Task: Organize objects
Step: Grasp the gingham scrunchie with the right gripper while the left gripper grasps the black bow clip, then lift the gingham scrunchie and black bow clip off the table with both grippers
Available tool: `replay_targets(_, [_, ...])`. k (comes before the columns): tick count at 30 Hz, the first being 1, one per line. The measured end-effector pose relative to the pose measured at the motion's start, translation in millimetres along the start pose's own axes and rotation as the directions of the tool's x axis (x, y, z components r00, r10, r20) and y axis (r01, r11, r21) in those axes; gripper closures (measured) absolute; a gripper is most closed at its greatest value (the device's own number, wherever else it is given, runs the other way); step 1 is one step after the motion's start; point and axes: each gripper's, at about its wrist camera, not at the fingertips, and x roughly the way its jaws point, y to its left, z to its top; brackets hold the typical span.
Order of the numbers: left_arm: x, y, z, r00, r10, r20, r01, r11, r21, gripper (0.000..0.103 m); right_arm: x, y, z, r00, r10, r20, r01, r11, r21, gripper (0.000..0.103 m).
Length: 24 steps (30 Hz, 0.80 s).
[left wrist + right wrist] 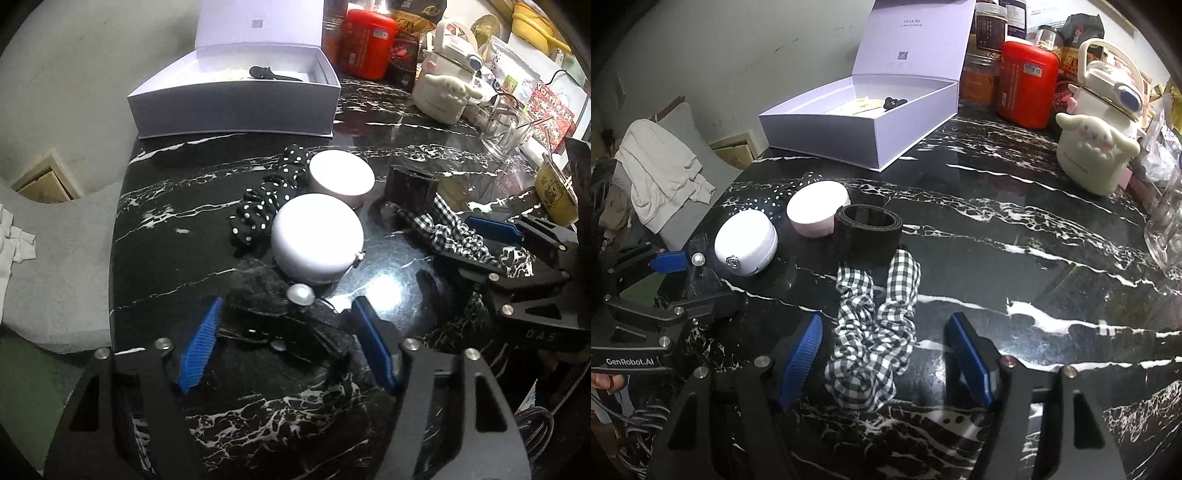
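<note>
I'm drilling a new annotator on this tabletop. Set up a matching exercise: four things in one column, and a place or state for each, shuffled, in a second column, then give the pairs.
Things
1. checkered scrunchie
2. polka-dot scrunchie
3. lavender box
4. pearl hair accessory

Places or states
A. lid up, at the far edge of the table
B. between the open fingers of the left gripper
C. between the open fingers of the right gripper
D. beside the two round white cases

Pairs: 1-C, 2-D, 3-A, 4-B
</note>
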Motion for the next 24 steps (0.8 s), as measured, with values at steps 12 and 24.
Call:
replay_targets(12, [-6.4, -4.2, -3.3, 1.0, -0.018, -0.018, 0.018, 1.0, -0.002, 0.066, -10.4, 1.3, -6.2, 0.999, 0.032, -0.001, -0.032, 0.999, -0.005, 0.072])
replay_targets(24, [-42.0, -16.2, 0.4, 0.999, 0.012, 0.046, -0.013, 0.999, 0.031, 0.066, -40.9, 1.7, -9.2, 0.999, 0.008, 0.041, -0.007, 1.0, -0.027, 0.075])
